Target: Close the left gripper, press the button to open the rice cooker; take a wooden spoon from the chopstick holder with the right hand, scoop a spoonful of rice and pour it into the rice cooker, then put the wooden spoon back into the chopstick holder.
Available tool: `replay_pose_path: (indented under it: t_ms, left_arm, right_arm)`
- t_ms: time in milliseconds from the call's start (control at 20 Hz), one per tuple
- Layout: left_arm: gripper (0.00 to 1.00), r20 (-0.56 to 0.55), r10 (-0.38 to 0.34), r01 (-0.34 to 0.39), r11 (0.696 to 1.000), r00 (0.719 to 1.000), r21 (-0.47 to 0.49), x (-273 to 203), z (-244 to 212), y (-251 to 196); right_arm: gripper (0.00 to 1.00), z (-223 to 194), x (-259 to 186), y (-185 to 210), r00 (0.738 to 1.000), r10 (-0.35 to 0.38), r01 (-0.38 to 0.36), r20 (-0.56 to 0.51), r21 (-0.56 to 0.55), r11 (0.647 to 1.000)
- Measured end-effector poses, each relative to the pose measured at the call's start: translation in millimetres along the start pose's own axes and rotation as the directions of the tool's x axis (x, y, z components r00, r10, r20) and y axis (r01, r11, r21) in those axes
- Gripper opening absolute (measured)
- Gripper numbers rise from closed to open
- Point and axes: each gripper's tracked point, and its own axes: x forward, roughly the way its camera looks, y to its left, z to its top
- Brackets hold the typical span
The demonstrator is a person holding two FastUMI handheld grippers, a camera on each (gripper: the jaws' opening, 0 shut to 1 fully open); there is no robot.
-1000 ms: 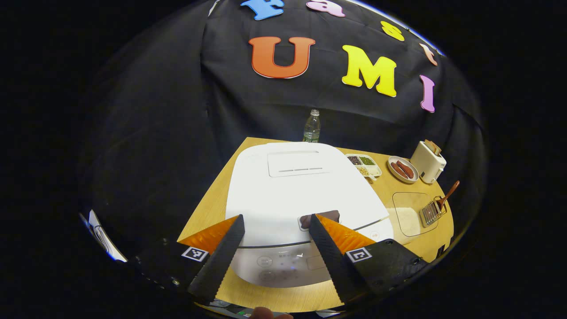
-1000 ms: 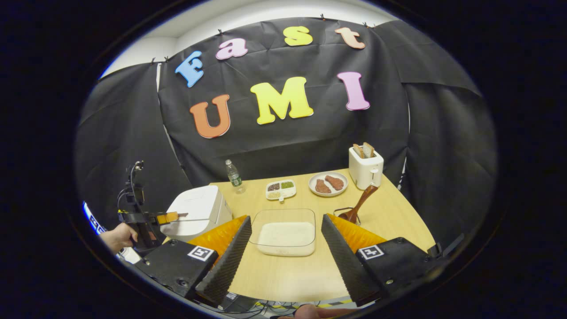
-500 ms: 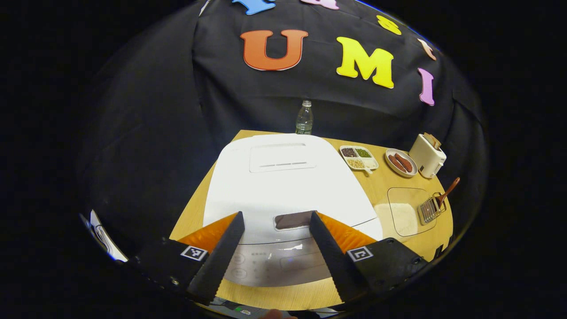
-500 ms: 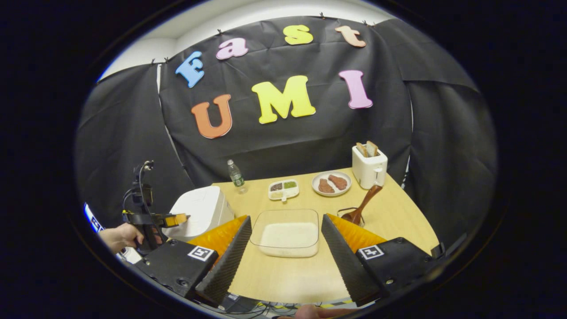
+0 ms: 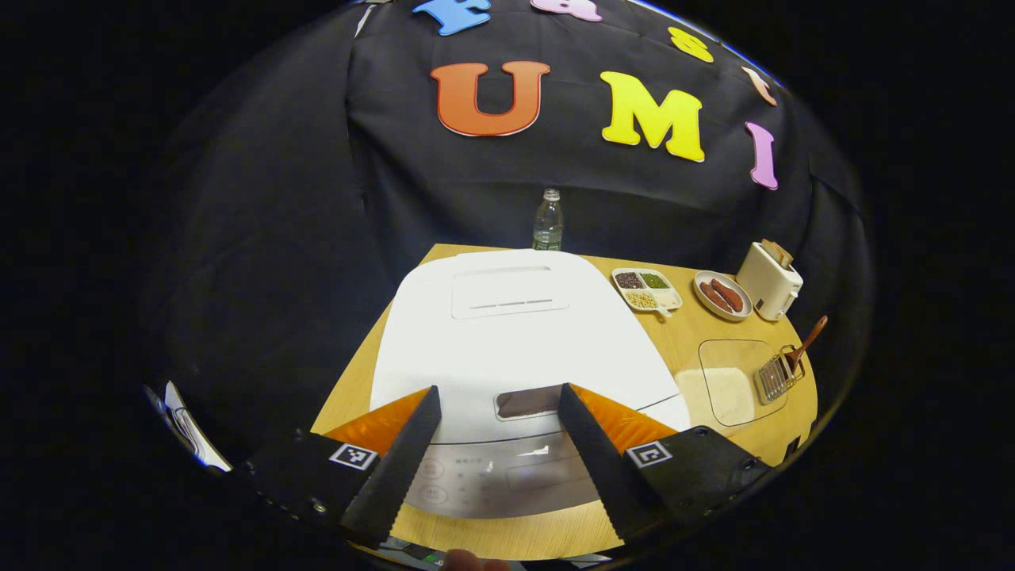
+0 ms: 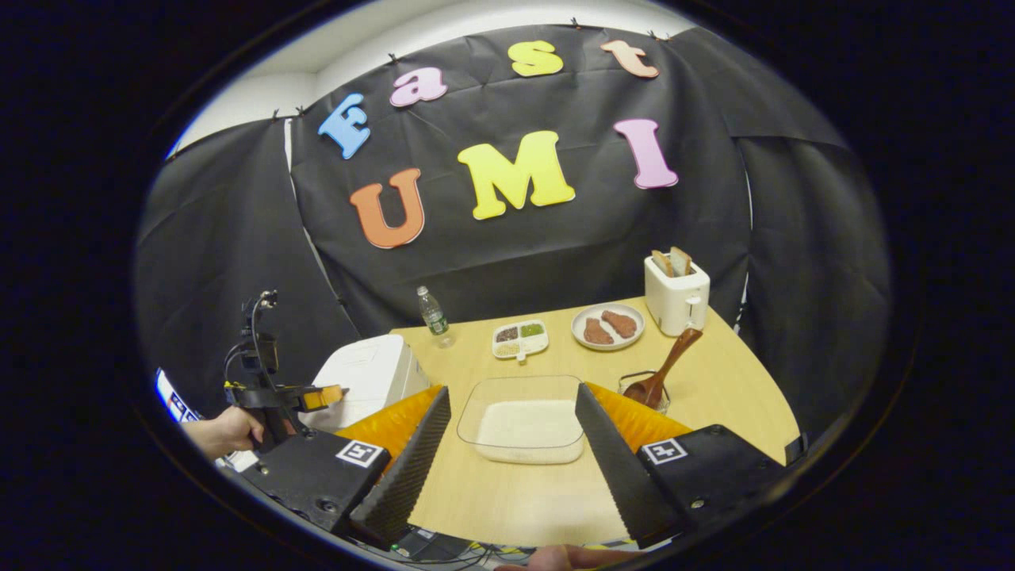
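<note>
- Over the rice cooker (image 5: 507, 333), in the left gripper view, the left hand-held gripper (image 5: 496, 420) hovers with its fingers wide apart and nothing between them
- The cooker's lid is down; its dark button (image 5: 527, 402) sits at the front edge of the lid, straight ahead of the fingertips and between them, with the control panel just below
- Judged from this, the first step is not yet done: the fingers need to come together before pressing, and the press should go forward and down onto that button
- Farther right on the bench (image 5: 682, 349) lie the clear rice container (image 5: 733, 381) and, just beside it, the wire chopstick holder (image 5: 775, 379) with the wooden spoon (image 5: 805, 347) leaning out
- From the right gripper view, the right hand-held gripper (image 6: 511, 428) is also spread open and empty, hanging above the near bench edge
- The rice container (image 6: 527, 420) lies directly ahead between its fingers; the wooden spoon (image 6: 666, 369) stands in the holder just right of it, handle tilted up and away to the right
- The right hand is plainly the nearer one to the spoon
- At far left a hand (image 6: 226, 432) holds the left hand-held gripper (image 6: 317, 395) at the cooker (image 6: 369, 373); a bottle, sectioned dish, plate and toaster stand behind
</note>
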Motion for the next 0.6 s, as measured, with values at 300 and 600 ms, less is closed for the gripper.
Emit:
replay_pose_path:
  t_ms: [300,600]
  left_arm:
    - [0.96,0.124,0.048,-0.035,0.994,0.991,-0.108,-32.2,31.4,-4.8]
    - [0.94,0.337,0.051,0.006,0.986,0.94,-0.168,-137.2,87.1,-12.2]
  right_arm:
    - [1.0,20.7,11.9,-24.2,0.999,-0.012,0.013,0.042,-0.026,1.0]
    - [0.99,60.4,-2.7,-6.2,0.985,0.02,0.002,0.173,-0.124,0.992]
